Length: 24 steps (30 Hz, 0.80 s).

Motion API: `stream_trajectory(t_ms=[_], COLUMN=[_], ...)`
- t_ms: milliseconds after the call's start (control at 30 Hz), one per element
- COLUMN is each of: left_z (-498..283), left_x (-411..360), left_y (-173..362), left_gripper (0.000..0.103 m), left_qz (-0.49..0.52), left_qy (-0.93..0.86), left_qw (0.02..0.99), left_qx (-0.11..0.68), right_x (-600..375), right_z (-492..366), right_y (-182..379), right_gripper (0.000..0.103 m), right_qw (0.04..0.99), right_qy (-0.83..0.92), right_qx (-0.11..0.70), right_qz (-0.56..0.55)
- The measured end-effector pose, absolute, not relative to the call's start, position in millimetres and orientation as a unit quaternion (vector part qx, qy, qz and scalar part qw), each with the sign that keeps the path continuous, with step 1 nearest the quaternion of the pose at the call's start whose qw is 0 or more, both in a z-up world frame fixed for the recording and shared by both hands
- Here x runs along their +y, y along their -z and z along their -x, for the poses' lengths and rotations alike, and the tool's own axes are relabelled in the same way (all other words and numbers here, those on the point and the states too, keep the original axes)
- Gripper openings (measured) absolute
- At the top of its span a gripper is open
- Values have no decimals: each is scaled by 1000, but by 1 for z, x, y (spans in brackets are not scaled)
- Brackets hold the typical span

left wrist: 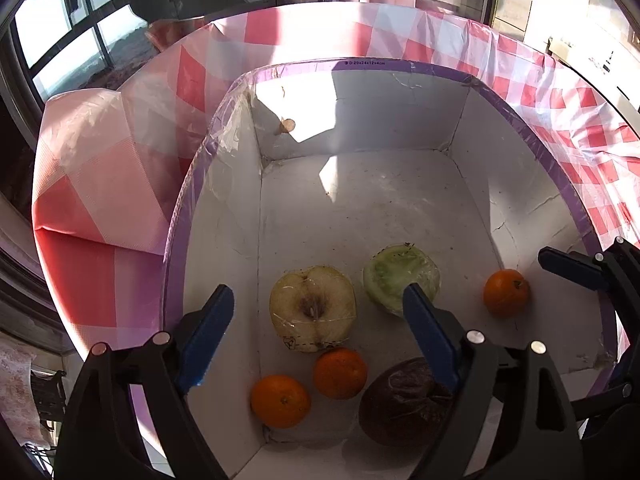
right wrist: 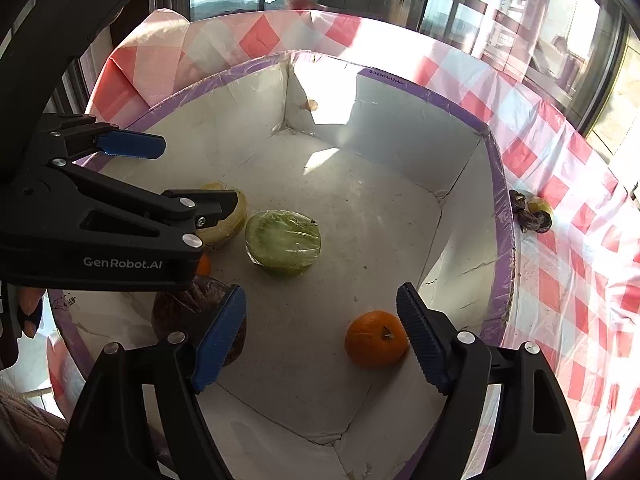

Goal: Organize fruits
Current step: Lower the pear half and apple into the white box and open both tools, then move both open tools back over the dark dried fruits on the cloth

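Nearest us, our left gripper (left wrist: 316,322) and right gripper (right wrist: 322,334) hang wide open over the white box (left wrist: 472,128), gripping nothing. Below the left lie two oranges (left wrist: 280,400), a dark wrapped fruit (left wrist: 400,400), then a wrapped apple half (left wrist: 312,308) and a green half (left wrist: 390,274). An orange (right wrist: 374,338) lies just beside our right gripper's right finger. Beyond spreads the checked cloth (left wrist: 400,36).

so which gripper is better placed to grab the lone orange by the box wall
Right. The right gripper is open with the lone orange just inside one finger. The left gripper hovers over the wrapped apple half.
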<state>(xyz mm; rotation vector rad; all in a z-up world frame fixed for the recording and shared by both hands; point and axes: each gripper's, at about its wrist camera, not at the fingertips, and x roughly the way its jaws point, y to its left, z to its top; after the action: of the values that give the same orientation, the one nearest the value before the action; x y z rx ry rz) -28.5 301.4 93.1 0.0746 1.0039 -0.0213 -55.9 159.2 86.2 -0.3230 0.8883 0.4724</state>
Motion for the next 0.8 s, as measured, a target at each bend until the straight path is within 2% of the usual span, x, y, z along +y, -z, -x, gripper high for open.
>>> stream_trajectory(t_ms=[133, 367, 500, 567, 600, 800], left_z=[30, 35, 38, 37, 38, 33], left_x=[300, 292, 280, 269, 261, 193], left_y=[-93, -99, -119, -131, -137, -161], left_gripper=[87, 92, 92, 97, 101, 101], left_qz=[-44, -52, -59, -57, -56, -82], left_qy=[3, -36, -69, -78, -80, -33], left_qw=[877, 878, 893, 903, 908, 929], left_qx=[479, 475, 441, 419, 408, 360], right_x=[158, 146, 128, 115, 105, 35], right_z=[58, 66, 72, 73, 73, 60], right_y=[-87, -104, -121, -125, -126, -119], right_gripper=[80, 81, 81, 82, 82, 82], right_qw=[865, 873, 885, 891, 893, 903], right_qy=[-230, -258, -262, -253, -245, -175], right_qx=[420, 398, 371, 364, 364, 391], right_qz=[148, 112, 100, 99, 96, 49])
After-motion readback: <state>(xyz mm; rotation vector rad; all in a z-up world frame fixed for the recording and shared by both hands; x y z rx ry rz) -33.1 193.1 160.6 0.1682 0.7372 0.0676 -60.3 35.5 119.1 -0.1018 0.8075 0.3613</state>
